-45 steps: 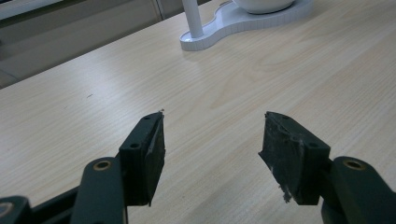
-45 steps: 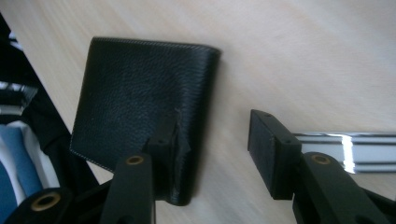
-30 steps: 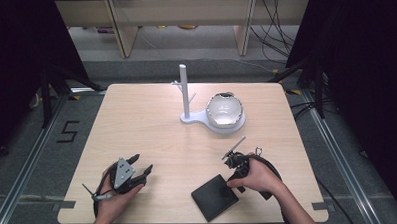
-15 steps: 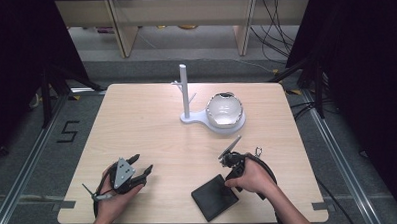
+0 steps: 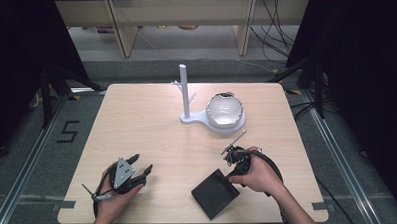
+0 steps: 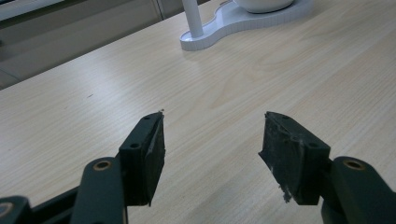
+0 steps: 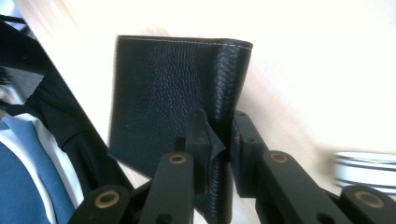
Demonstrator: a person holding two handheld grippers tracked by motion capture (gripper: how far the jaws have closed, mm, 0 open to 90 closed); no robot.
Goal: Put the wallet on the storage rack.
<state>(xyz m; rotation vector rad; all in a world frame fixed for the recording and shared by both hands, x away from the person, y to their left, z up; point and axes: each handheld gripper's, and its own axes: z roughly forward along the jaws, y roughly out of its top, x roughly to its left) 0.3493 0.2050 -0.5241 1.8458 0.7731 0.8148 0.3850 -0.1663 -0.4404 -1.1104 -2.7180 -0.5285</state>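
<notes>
Our right gripper (image 7: 217, 140) pinches the black pebbled-leather wallet (image 7: 173, 98) near its edge, so it could slip; our left gripper (image 6: 210, 144) gapes empty.

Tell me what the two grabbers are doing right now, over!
Left gripper open, resting on the wooden table. Right gripper shut on the black leather wallet. White stand with a round white bowl far off, nothing in the way.

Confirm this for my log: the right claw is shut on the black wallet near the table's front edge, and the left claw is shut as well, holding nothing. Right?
Not quite. The left claw is open, its jaws spread apart over bare table, as the left gripper view shows. The rest holds: the right claw is shut on the black wallet near the table's front edge.
</notes>
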